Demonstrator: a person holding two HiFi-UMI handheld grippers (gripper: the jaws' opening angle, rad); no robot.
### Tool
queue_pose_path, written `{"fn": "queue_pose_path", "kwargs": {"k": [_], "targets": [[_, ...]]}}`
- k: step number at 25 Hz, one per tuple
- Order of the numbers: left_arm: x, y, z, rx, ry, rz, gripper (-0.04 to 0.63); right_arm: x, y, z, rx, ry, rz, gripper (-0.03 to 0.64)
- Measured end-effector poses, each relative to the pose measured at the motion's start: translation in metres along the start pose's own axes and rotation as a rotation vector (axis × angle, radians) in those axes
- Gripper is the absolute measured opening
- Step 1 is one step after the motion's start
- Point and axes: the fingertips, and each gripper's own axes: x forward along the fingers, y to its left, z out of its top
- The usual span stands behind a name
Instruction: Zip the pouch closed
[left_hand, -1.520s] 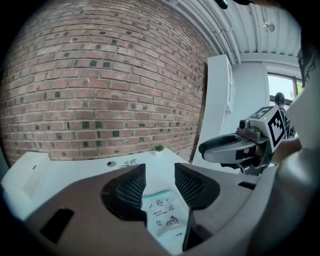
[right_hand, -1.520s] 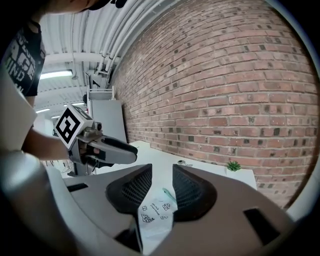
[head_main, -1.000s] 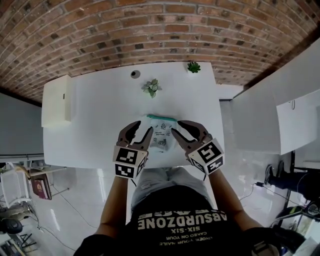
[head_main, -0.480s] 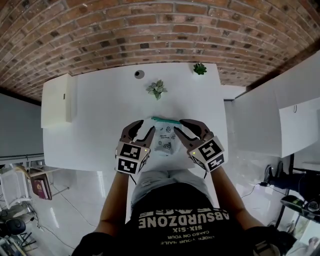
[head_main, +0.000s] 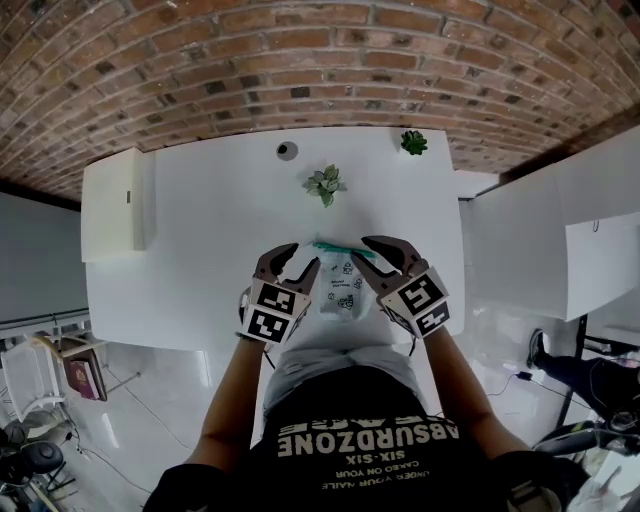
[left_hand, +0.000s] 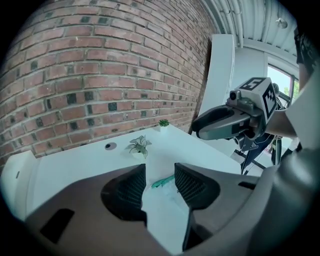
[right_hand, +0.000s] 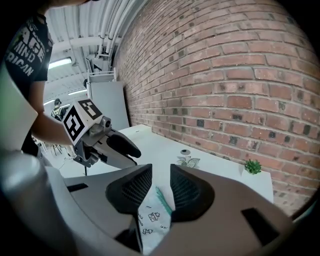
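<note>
A white pouch with small black prints lies flat near the table's front edge, its teal zipper along the far end. My left gripper hovers open at the pouch's left side, nothing between its fingers. On the right side my right gripper is open too, its tips close to the zipper. In the left gripper view the pouch and zipper show through the gap of the left gripper. Through the right gripper, the right gripper view shows the pouch and zipper.
A small potted plant stands on the white table beyond the pouch. A second green plant sits at the far right corner, beside a round cable hole. A white box lies at the left end. A brick wall runs behind.
Both grippers have moved a little forward along the pouch's sides toward the teal zipper. They stay open and the pouch has not moved on the table.
</note>
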Motion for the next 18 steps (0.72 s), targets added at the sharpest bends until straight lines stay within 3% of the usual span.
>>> {"fn": "queue_pose_path", "kwargs": {"k": [10,18], "targets": [[0.034,0.014,-0.023,-0.019,0.079,-0.059,0.163,0.04,-0.009,-0.011,-0.038,0.071,0.035,0.106],[0.059,0.019,-0.046,0.019,0.142,-0.099,0.163,0.064,-0.018,-0.027,-0.115,0.136,0.083,0.106]]}}
